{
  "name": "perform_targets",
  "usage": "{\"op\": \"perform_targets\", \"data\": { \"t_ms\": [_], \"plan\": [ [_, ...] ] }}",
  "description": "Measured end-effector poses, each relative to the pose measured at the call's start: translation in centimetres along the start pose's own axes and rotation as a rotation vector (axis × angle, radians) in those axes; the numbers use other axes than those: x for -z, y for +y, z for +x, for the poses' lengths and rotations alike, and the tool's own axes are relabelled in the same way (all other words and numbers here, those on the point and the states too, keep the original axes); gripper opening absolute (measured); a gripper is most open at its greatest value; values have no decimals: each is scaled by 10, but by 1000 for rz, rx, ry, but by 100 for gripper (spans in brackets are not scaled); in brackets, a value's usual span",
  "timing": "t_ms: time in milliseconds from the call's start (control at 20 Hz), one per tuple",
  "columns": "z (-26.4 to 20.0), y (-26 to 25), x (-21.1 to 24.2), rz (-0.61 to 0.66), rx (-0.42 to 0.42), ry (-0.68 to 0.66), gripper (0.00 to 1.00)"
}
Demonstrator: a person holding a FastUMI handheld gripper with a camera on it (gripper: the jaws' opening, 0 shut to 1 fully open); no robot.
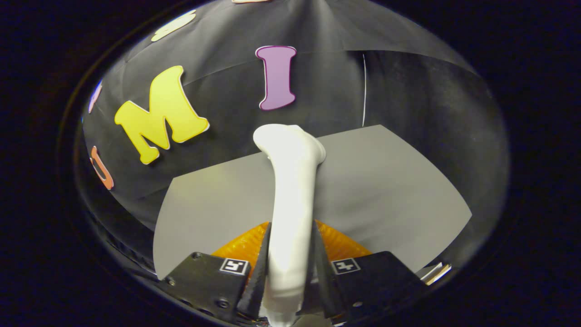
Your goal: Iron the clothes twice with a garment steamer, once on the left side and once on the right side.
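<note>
A white garment steamer (290, 190) runs forward between the fingers, its handle clamped on both sides and its wider head pointing out ahead over the grey surface. My gripper (289, 268) is shut on that handle. An orange ribbed cloth (243, 247) lies just under and behind the fingers, mostly hidden by them and the steamer. The steamer head hangs above the grey surface (386, 181), apart from the orange cloth.
The grey tabletop sheet (204, 204) spreads ahead and to both sides, ending at the black booth wall (408, 100) beyond. A thin white cord (364, 91) hangs down the wall ahead to the right. Some flat light-coloured edges (438, 271) lie by the table's near right corner.
</note>
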State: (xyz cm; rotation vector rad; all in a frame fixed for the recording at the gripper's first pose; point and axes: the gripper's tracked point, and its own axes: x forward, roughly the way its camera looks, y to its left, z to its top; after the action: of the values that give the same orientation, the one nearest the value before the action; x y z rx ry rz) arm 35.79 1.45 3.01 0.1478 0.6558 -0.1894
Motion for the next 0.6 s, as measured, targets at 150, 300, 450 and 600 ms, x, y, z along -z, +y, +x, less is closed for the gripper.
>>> {"op": "perform_targets", "data": {
  "t_ms": [150, 300, 450, 600],
  "plan": [
    [-1, 1, -1, 31, -7, -16, 43],
    [-12, 3, -2, 69, 9, -89, 38],
    [-39, 27, -4, 50, -51, -165, 37],
    [-78, 54, 5, 15, -103, -230, 36]
  ]
}}
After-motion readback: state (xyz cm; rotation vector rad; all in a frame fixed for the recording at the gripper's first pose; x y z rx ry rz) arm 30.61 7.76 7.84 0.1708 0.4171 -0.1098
